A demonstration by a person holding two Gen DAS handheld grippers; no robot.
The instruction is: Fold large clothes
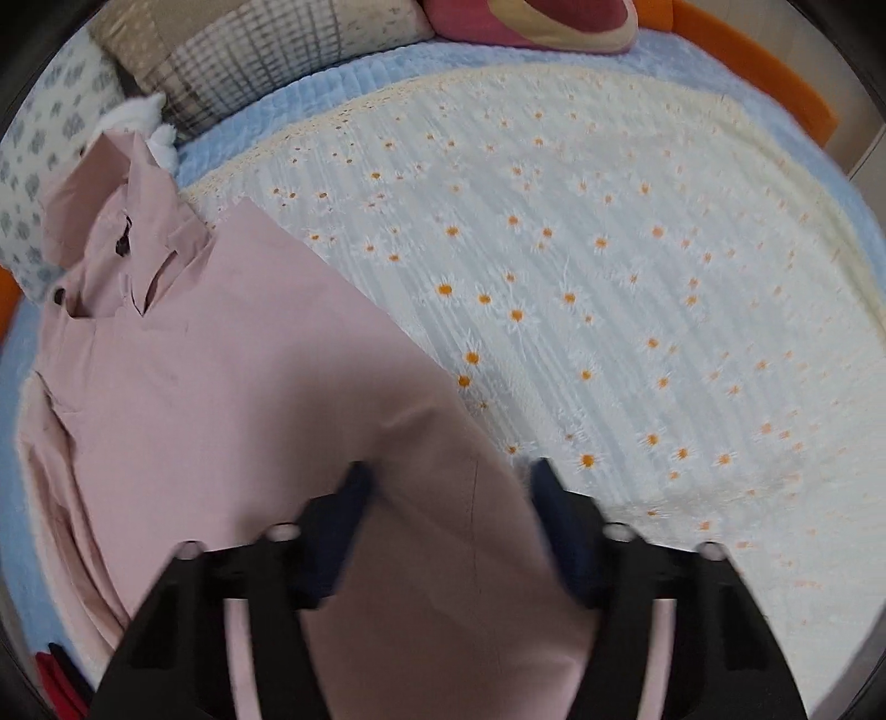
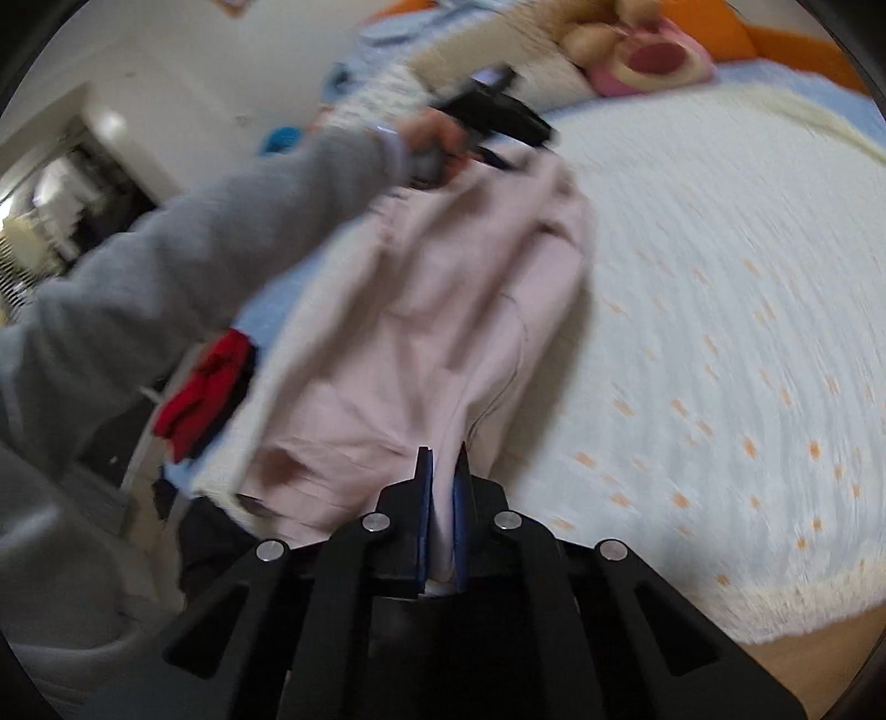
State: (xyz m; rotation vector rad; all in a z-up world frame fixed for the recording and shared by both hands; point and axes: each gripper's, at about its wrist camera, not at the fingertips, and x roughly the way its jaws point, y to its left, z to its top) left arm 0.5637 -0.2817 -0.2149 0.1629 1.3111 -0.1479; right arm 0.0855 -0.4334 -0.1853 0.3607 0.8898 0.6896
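Note:
A large pale pink garment (image 1: 232, 387) with a collar and dark buttons lies spread on a white daisy-print bedspread (image 1: 637, 277). In the left wrist view my left gripper (image 1: 448, 482) points down over the garment's right edge. Its dark blue fingers (image 1: 354, 493) stand well apart, with cloth lying between and below them and no pad pressing it. In the right wrist view my right gripper (image 2: 443, 471) is shut on the near hem of the pink garment (image 2: 443, 310), with a fold pinched between its blue pads. At the garment's far end a hand (image 2: 437, 138) in a grey sleeve (image 2: 194, 238) holds the left gripper (image 2: 498, 158).
A light blue blanket (image 1: 266, 111) lies under the bedspread. Patterned pillows (image 1: 249, 50) and a pink plush toy (image 2: 648, 61) sit at the head of the bed, by an orange bed rim (image 1: 775, 72). Red cloth (image 2: 205, 387) hangs off the bed's left side. Wooden floor (image 2: 803, 653) shows at the lower right.

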